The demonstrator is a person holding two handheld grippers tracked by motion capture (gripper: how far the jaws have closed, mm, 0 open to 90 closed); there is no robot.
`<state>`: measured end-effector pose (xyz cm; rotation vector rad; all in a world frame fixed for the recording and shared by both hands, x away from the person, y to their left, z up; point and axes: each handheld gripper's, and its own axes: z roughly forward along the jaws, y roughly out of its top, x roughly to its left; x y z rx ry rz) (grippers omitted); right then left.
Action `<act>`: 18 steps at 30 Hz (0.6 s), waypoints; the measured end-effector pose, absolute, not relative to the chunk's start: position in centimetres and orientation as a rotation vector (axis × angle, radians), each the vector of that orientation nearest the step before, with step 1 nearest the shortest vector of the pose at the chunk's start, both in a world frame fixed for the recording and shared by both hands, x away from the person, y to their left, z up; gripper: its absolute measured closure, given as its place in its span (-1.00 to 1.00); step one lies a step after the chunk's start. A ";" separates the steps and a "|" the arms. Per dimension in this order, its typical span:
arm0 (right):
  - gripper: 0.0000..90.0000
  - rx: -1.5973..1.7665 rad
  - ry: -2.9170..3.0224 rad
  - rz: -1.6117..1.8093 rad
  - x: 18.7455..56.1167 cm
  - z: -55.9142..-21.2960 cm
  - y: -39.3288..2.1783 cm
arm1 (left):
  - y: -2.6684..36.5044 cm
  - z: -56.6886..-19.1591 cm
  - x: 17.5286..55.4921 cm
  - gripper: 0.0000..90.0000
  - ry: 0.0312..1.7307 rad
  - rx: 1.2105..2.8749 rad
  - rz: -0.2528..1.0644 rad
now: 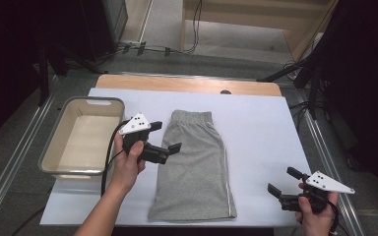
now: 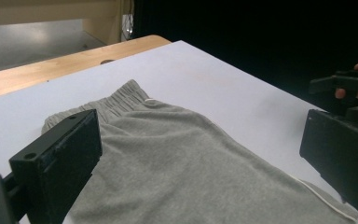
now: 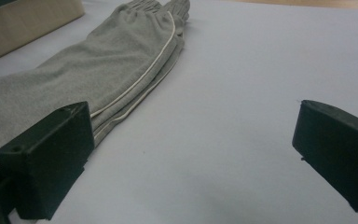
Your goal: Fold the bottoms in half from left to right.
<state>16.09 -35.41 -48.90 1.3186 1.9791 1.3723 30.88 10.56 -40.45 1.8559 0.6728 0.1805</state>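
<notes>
- Lying flat on the white sheet (image 1: 256, 123) that covers the table, one pair of grey shorts (image 1: 194, 167) is folded lengthwise, waistband at the far end.
- One beige plastic bin (image 1: 54, 142) stands just left of the shorts.
- Two grippers are in play: the left gripper (image 1: 166, 136) hovers at the shorts' left edge near the waistband, jaws spread and grasping nothing.
- The right gripper (image 1: 284, 181) sits apart from the shorts' hem, jaws likewise released.
</notes>
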 end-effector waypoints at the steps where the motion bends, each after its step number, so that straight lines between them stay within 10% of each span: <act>1: -1.00 1.322 1.979 1.374 16.1 -48.9 -35.5 | 10.5 -40.5 31.2 -1.00 0.670 1.862 0.185; 18: -1.00 1.325 1.990 1.360 16.3 -49.1 -35.6 | 9.5 -42.2 36.6 -1.00 0.729 1.874 0.196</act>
